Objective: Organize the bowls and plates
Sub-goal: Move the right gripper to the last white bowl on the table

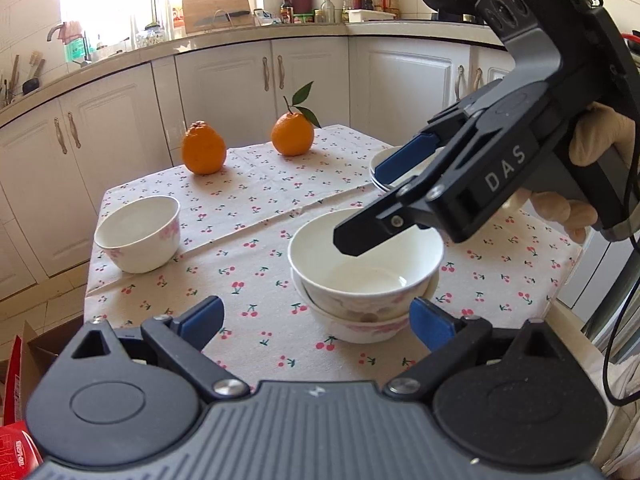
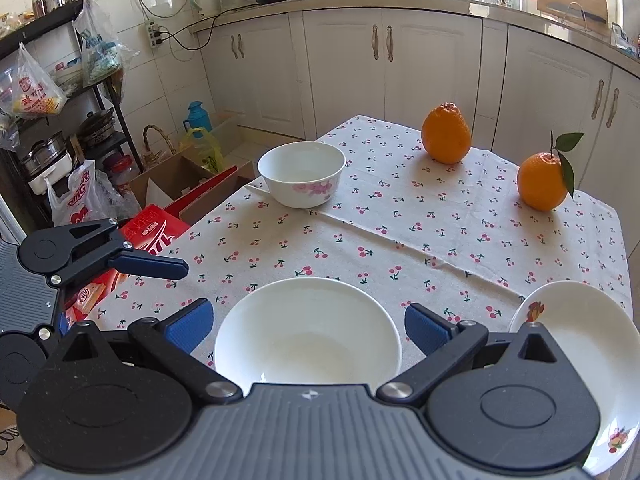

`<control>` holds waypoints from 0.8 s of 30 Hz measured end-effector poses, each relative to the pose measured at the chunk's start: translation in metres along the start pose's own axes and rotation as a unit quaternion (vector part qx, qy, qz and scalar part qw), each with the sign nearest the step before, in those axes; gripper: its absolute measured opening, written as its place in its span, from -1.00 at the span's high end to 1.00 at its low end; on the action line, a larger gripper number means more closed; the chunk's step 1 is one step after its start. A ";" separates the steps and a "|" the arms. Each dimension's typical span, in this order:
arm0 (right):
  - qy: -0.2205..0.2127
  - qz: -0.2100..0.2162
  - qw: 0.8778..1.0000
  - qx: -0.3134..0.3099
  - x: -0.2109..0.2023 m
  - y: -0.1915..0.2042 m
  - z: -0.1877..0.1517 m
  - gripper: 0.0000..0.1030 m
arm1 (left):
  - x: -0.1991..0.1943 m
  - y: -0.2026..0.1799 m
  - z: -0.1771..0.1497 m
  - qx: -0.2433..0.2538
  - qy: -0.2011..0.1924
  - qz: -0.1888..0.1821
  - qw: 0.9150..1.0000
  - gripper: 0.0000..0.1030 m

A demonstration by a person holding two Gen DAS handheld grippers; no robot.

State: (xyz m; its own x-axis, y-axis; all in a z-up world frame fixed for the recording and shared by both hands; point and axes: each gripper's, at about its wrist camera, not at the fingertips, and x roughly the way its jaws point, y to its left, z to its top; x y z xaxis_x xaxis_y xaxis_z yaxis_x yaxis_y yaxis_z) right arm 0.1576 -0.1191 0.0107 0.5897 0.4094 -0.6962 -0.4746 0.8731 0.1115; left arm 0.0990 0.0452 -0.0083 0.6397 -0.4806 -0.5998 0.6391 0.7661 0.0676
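On the cherry-print tablecloth point(image 1: 260, 216), two bowls are nested point(image 1: 362, 280); a lone bowl point(image 1: 138, 232) waits far left. Right gripper point(image 1: 384, 200) hangs open above the stack, left gripper point(image 1: 316, 320) open, empty. Lone bowl's rim should be pinched, lowered level.

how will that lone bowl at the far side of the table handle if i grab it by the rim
The lone bowl looks like glazed ceramic, so probably stiff, slippery and breakable. It stands upright on a narrow foot on the tablecloth, so a sideways push may drag the cloth or tip it.
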 end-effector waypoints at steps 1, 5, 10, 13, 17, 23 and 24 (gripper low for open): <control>0.000 -0.001 1.000 -0.003 0.000 0.002 0.002 -1.00 | -0.002 0.004 0.000 -0.002 -0.002 0.007 1.000 -0.92; 0.001 0.005 1.000 -0.024 0.002 0.011 0.016 -1.00 | -0.005 0.023 -0.003 -0.015 -0.010 0.036 0.999 -0.92; 0.003 0.007 0.999 -0.053 0.011 0.024 0.040 -1.00 | -0.003 0.051 -0.005 -0.034 -0.023 0.063 0.997 -0.92; 0.004 0.009 0.998 -0.063 0.020 0.029 0.055 -1.00 | -0.001 0.065 -0.005 -0.039 -0.033 0.071 0.996 -0.92; -0.001 0.007 0.997 -0.071 0.032 0.032 0.074 -1.00 | 0.005 0.081 -0.002 -0.043 -0.043 0.077 0.995 -0.92; 0.008 0.005 0.997 -0.072 0.059 0.029 0.101 -1.00 | 0.019 0.104 0.002 -0.047 -0.053 0.079 0.994 -0.92; 0.013 0.004 0.997 -0.074 0.064 0.029 0.104 -1.00 | 0.023 0.107 0.003 -0.046 -0.053 0.081 0.994 -0.92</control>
State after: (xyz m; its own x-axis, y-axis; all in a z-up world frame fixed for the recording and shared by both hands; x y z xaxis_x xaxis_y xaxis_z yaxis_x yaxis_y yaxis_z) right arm 0.2491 -0.0401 0.0430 0.5697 0.4078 -0.7135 -0.5720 0.8202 0.0121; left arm 0.1832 0.1149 -0.0126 0.7757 -0.3866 -0.4989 0.4852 0.8708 0.0797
